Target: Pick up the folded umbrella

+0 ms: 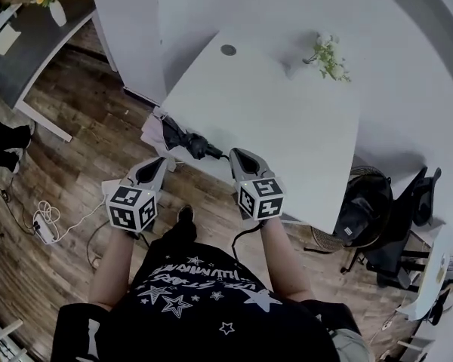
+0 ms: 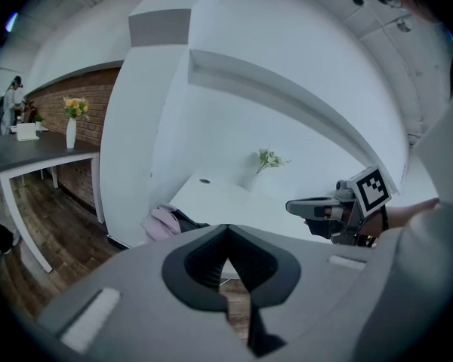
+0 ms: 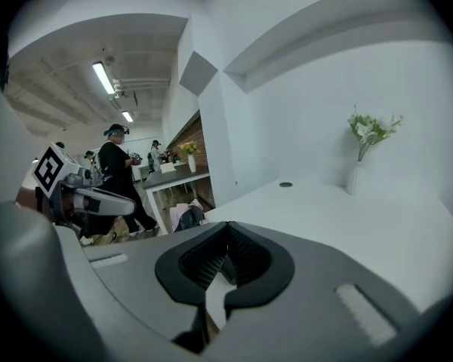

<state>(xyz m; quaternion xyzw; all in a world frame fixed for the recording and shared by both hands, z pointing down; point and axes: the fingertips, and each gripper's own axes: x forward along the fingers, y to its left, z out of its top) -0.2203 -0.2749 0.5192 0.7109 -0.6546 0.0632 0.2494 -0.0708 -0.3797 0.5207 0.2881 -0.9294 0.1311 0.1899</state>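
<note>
Wooden planks make up the floor (image 1: 75, 149), the biggest thing I see from the head view. Over it stands the white tabletop (image 1: 287, 119), one corner turned toward me. A grey desk (image 1: 23, 51) sits at the far left and a black chair (image 1: 392, 225) stands off the tabletop's right side.

I have both grippers held out side by side, level with the near edge. The left gripper (image 1: 158, 166) is over the floor just short of the near-left corner. In its own view the left gripper (image 2: 226, 232) has its fingers closed tip to tip with nothing between them. The right gripper (image 1: 236, 157) is at the edge of the tabletop. Its own view shows the right gripper (image 3: 228, 228) with the fingers pressed together and empty too.

The folded umbrella (image 1: 185, 138) lies on that near-left corner, dark, with a pale cloth part hanging toward the corner's edge. Its handle end points toward the right gripper and is close to it. I cannot tell whether they touch. It also shows ahead of the left fingers (image 2: 170, 221) and to the left of the right ones (image 3: 187, 216).

A small vase (image 1: 326, 55) of green sprigs stands near the tabletop's far side. A round grey cap (image 1: 228, 50) sits in the surface to its left.
</note>
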